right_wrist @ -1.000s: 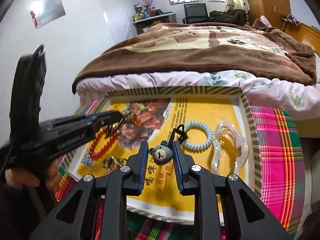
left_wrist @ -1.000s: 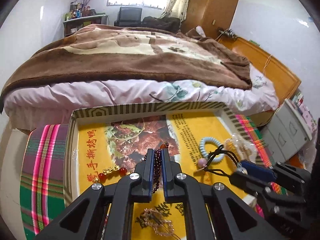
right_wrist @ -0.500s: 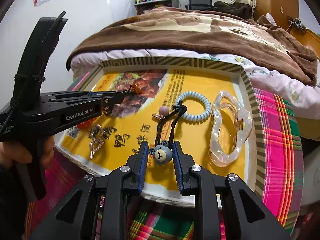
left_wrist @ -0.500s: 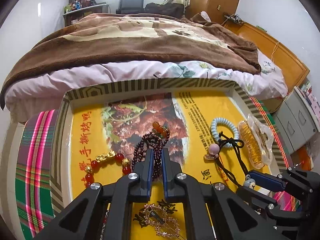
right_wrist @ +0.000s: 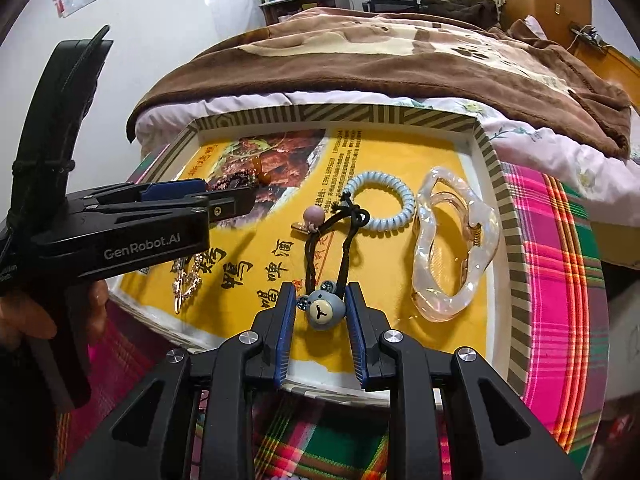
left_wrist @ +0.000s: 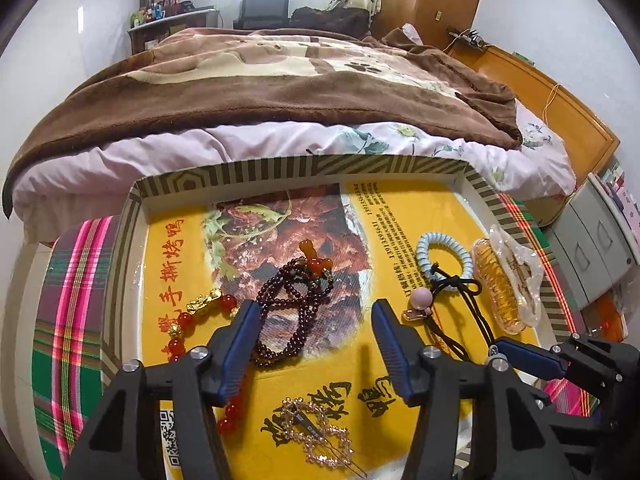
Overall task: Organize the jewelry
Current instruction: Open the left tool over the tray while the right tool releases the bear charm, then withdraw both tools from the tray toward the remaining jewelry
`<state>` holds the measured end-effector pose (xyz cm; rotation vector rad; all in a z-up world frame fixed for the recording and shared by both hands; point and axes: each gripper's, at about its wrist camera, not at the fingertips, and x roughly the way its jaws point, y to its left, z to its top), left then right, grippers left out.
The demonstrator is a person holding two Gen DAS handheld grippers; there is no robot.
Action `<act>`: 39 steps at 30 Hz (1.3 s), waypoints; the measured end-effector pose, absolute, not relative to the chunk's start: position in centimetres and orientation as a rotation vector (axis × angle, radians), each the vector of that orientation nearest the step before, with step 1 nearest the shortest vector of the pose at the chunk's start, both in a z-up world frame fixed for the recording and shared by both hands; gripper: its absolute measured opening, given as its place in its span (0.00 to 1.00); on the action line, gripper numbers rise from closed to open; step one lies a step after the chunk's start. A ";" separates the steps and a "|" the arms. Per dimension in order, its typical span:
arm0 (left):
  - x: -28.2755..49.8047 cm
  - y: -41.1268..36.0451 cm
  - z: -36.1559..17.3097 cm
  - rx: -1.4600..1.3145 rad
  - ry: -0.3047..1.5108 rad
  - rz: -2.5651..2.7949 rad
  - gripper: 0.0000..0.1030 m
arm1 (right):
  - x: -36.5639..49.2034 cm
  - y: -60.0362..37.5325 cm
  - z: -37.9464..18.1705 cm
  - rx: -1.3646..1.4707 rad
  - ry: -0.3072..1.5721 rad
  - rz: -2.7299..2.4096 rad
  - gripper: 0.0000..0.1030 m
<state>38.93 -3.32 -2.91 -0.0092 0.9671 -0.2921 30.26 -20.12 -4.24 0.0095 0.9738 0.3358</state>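
A yellow-lined tray holds the jewelry. My left gripper is open just above a dark maroon bead necklace with an orange pendant, which lies loose on the tray. A red and gold bead bracelet lies left of it, a rhinestone heart clip below. My right gripper stands slightly parted around a bear-charm black hair tie resting on the tray; the fingers look barely apart from the charm. A blue spiral hair tie and a clear hair claw lie beyond.
The tray sits on a plaid cloth against a bed with a brown blanket. The left gripper's body and the hand holding it fill the left of the right wrist view. Grey drawers stand at right.
My left gripper has opened and let the maroon necklace drop on the tray. My right gripper has lowered the bear hair tie to the tray and loosened its hold.
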 end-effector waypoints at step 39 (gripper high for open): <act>19.6 3.7 3.0 -0.039 0.779 -0.184 0.72 | 16.9 -26.3 -0.1 0.042 0.811 0.264 0.44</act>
